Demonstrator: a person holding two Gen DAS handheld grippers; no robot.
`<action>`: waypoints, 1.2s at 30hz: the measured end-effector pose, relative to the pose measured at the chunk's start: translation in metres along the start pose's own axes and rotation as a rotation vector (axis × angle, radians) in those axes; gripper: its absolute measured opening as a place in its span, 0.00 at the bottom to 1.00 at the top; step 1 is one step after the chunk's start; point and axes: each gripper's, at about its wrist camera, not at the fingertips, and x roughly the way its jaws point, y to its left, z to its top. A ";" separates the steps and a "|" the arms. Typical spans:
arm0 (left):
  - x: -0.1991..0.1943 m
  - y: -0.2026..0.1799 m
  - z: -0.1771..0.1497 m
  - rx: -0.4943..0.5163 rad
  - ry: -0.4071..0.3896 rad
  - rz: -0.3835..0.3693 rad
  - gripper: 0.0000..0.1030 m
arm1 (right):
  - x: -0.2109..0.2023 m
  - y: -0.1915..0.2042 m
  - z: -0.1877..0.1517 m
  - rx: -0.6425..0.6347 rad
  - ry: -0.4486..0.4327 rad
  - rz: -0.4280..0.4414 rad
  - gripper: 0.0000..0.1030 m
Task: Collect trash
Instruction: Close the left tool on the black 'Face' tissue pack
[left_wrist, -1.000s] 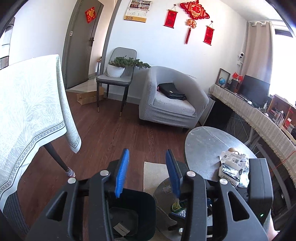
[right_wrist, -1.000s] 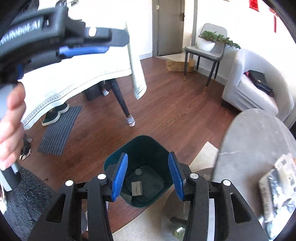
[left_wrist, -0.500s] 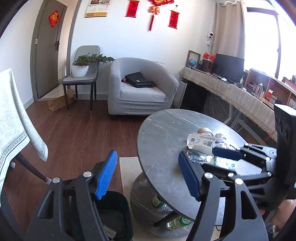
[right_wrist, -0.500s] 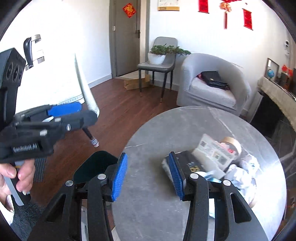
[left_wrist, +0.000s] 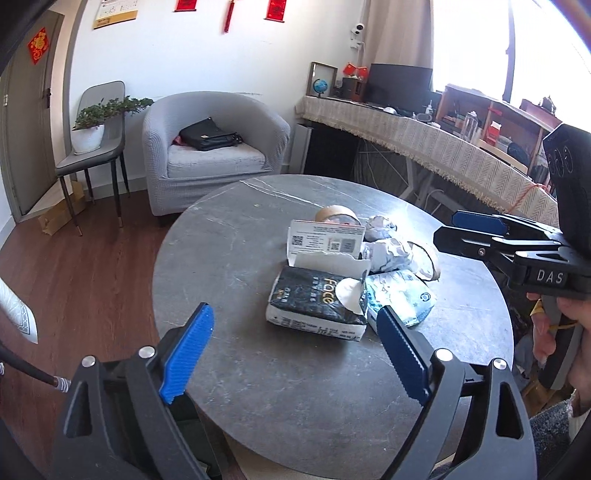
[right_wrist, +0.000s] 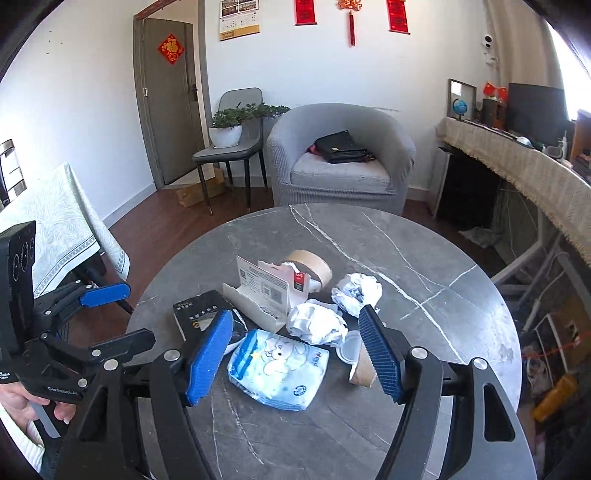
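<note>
Trash lies in a heap on the round grey table (left_wrist: 236, 258) (right_wrist: 424, 258): a black tissue pack (left_wrist: 317, 306) (right_wrist: 201, 308), a torn white box (left_wrist: 327, 247) (right_wrist: 264, 291), a blue tissue pack (left_wrist: 400, 299) (right_wrist: 277, 363), crumpled paper balls (left_wrist: 391, 253) (right_wrist: 317, 325), a tape roll (left_wrist: 336, 216) (right_wrist: 310, 264) and a paper cup (right_wrist: 360, 365). My left gripper (left_wrist: 293, 356) is open and empty, just short of the black pack. My right gripper (right_wrist: 295, 354) is open and empty above the blue pack.
A grey armchair (left_wrist: 210, 147) (right_wrist: 340, 155) with a black bag stands behind the table, beside a chair holding a potted plant (left_wrist: 90, 129) (right_wrist: 229, 129). A long cloth-covered desk (left_wrist: 443, 147) runs along the right. A cloth-covered table (right_wrist: 55, 221) is at left.
Both grippers swung up from the dark bin on the floor to the tabletop. Both have opened wider and now face the trash heap.
</note>
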 end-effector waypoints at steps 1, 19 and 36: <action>0.005 -0.002 -0.001 0.009 0.012 -0.002 0.90 | 0.000 -0.003 -0.003 0.006 0.005 0.001 0.70; 0.053 -0.007 0.006 0.044 0.114 -0.014 0.92 | -0.003 -0.036 -0.020 0.082 0.049 0.065 0.71; 0.067 -0.020 0.009 0.059 0.138 -0.025 0.77 | 0.019 -0.049 -0.034 0.084 0.123 0.029 0.55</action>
